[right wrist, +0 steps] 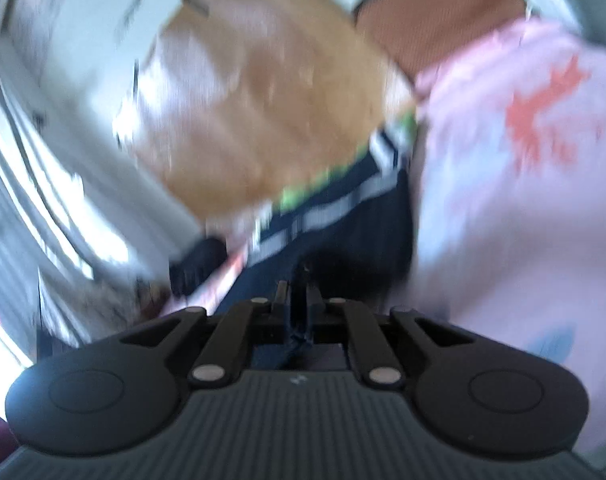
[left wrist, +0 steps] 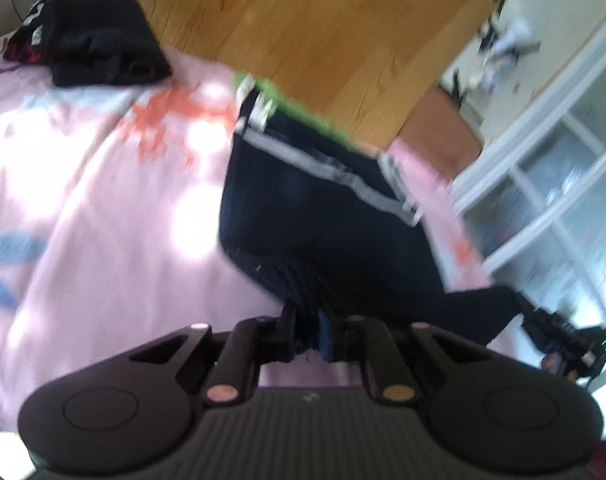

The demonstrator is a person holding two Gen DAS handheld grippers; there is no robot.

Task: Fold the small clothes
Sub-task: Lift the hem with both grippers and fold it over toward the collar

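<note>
The left gripper (left wrist: 309,334) is clamped on the near hem of a pair of dark navy shorts (left wrist: 303,208), and the cloth is bunched into thick folds between its two fingers (left wrist: 287,320). The shorts lie on a bed with a pink bedsheet (left wrist: 103,208) that has orange and blue printed shapes. Their waistband (left wrist: 287,104), which is bright green with grey and white stripes, lies at the far edge of the bed, where the sheet meets the wooden floor (left wrist: 303,20). One side of the shorts stretches toward the right edge of the bed, and there the right gripper (left wrist: 559,340) shows as a dark, blurred shape that touches the cloth. In the right wrist view, which is very blurred, this gripper (right wrist: 298,300) has its fingers (right wrist: 281,292) pressed together on a thin edge of the same navy cloth (right wrist: 343,240). A folded pile of dark clothes (left wrist: 99,48) with a red and white piece beside it rests near the far left corner of the bed, well apart from the shorts. Beyond the right edge of the bed stands a white door with glass panes (left wrist: 551,192).
</note>
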